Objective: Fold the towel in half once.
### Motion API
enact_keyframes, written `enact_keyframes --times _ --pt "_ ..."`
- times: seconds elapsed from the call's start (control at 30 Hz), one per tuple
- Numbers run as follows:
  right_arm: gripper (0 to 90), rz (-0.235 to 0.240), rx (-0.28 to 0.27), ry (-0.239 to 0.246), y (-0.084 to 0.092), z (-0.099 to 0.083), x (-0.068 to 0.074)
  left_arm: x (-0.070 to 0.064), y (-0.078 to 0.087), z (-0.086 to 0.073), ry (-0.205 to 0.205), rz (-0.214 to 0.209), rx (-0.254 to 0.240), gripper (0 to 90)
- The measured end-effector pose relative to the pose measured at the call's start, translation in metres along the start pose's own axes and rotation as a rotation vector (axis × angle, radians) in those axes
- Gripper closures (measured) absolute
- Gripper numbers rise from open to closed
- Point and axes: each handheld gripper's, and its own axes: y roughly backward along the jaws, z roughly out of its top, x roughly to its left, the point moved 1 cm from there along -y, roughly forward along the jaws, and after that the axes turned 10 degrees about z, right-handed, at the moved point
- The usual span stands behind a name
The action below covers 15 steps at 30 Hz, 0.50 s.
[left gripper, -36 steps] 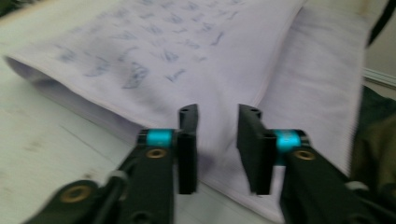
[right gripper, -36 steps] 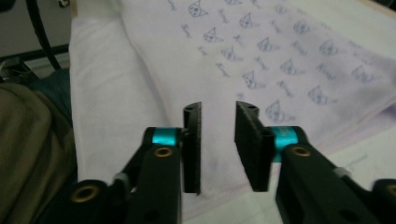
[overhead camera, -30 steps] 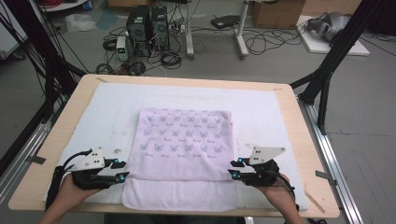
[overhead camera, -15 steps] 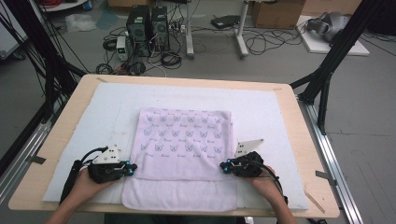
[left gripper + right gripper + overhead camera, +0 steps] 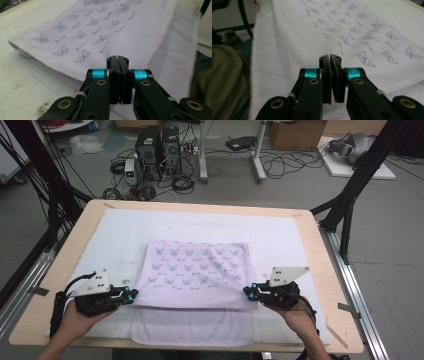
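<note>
Nearest, at the table's front edge: left gripper pinched tight on the left corner of the towel, jaws pressed together around the hemmed edge. Opposite, right gripper clamped the same way on the right corner, jaws just closed, cloth between them. Between the two, the upper layer's hem raised slightly off the plain lower layer, which lies flat toward the front. Farther in, the printed lilac face spread over the white mat on the wooden table. Beyond, on the floor, computer towers amid cables.
</note>
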Motion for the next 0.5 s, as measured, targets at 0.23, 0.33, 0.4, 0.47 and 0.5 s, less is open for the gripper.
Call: enact_keyframes --times 0.23,0.33,0.4,0.47,0.5 --pt "77.4 0.066 0.057 -0.004 0.002 -0.024 0.035 -0.026 -0.005 -0.029 -0.012 -0.060 0.072 66.6" --pt "72.5 0.071 0.059 -0.037 -0.012 -0.033 0.022 -0.028 -0.020 -0.031 -0.037 -0.062 0.097 66.3" --pt "70.2 0.069 0.072 -0.050 -0.019 -0.035 0.015 -0.026 -0.028 -0.031 -0.044 -0.068 0.106 66.4" --pt "66.3 0.051 0.090 -0.039 -0.025 -0.035 0.008 -0.023 -0.034 -0.034 -0.035 -0.071 0.113 66.4" --pt "65.7 0.043 0.098 -0.045 -0.027 -0.036 0.005 -0.022 -0.036 -0.035 -0.031 -0.067 0.120 66.3"
